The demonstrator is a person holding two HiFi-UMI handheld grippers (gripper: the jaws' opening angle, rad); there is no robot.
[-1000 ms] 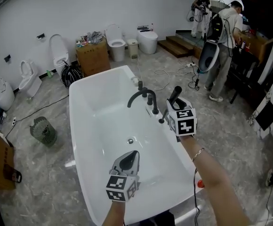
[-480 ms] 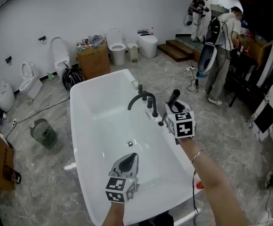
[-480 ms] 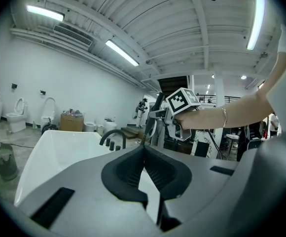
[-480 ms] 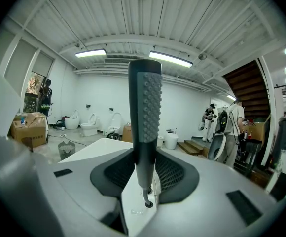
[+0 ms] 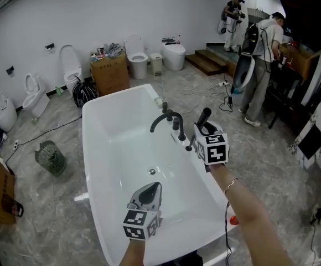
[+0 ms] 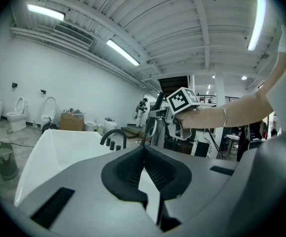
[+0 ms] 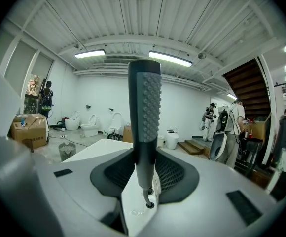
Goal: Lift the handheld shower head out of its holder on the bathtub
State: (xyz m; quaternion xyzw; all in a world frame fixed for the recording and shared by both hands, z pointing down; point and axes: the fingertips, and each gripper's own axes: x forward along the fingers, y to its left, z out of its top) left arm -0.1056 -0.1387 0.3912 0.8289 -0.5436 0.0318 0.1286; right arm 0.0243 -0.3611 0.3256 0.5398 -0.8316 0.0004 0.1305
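Note:
A white bathtub point(image 5: 88, 148) fills the middle of the head view, with a black curved faucet point(image 5: 163, 116) on its right rim. My right gripper point(image 5: 202, 127) hovers over that rim, shut on the black stick-shaped shower head point(image 5: 204, 116). In the right gripper view the shower head point(image 7: 144, 122) stands upright between the pads, nozzle studs facing right. Its lower end hangs just above the holder hole point(image 7: 150, 205), joined to it by a short stretch of hose. My left gripper point(image 5: 151, 189) floats over the tub basin, shut with nothing in it point(image 6: 144, 154).
Several toilets line the back wall, around a cardboard box point(image 5: 109, 68). A wire bin point(image 5: 50, 157) stands left of the tub. Cables trail across the floor. Two people point(image 5: 260, 60) stand at the back right by wooden steps point(image 5: 207, 54).
Both grippers have kept their places, and the shower head is still held upright. The head view has drifted slightly, and the person at the back right has shifted a little.

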